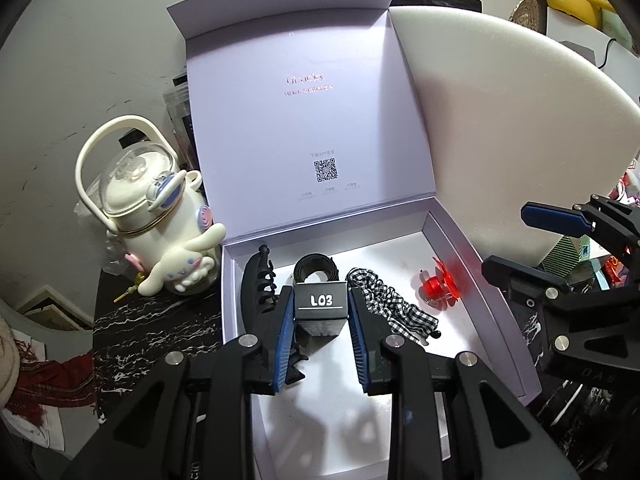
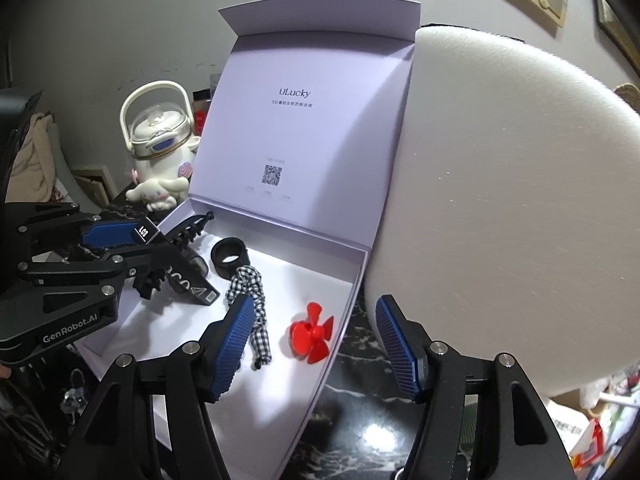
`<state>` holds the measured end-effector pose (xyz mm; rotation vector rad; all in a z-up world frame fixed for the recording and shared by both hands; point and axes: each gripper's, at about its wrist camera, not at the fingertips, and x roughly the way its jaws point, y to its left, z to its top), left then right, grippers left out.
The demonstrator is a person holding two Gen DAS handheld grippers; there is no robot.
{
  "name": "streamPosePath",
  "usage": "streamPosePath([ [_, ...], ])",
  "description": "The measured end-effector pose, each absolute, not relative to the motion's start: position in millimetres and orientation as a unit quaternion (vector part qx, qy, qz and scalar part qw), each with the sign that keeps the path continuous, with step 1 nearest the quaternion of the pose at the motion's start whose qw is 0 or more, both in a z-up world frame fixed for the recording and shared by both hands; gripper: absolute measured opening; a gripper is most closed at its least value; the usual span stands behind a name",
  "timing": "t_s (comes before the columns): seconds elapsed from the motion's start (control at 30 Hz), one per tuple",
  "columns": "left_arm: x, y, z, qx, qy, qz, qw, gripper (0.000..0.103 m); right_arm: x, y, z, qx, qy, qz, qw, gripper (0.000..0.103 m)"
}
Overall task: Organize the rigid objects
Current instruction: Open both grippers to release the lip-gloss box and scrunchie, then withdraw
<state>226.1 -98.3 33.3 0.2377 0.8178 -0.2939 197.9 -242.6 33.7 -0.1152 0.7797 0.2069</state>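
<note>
My left gripper (image 1: 320, 293) is shut on a small black carton marked "L03" (image 1: 321, 308), held just above the floor of an open lavender gift box (image 1: 474, 280). Inside the box lie a black hair claw (image 1: 256, 292), a black ring (image 1: 316, 269), a checked fabric tie (image 1: 386, 302) and a red propeller (image 1: 436, 284). In the right wrist view my right gripper (image 2: 314, 302) stands open over the box's right wall (image 2: 352, 292), with the red propeller (image 2: 311, 336) lying on the floor just below it, untouched. The left gripper (image 2: 140, 248) with the carton (image 2: 145, 233) shows at the left.
A cream cartoon-dog bottle with a loop handle (image 1: 160, 216) stands left of the box on the black marbled tabletop (image 1: 152, 324). A large white rounded panel (image 1: 500, 120) leans right of the upright lid (image 1: 304, 120). Clutter fills the far right.
</note>
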Motion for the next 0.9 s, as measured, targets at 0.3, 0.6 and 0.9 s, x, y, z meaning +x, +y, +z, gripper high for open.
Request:
streamPosePath([
  [0.3,216,-96,36,0.117,0.393,-0.131,0.903,0.026,187,-241,39,-0.057,0.374,0.102,0.920,0.064],
  [0.6,202,-92,47,0.115,0.380,-0.128,0.909,0.026,175,-238,47,-0.057,0.366,0.103,0.923,0.064],
  [0.9,174,-88,59,0.114,0.362,-0.123,0.917,0.026,152,-232,59,-0.062,0.353,0.102,0.928,0.069],
])
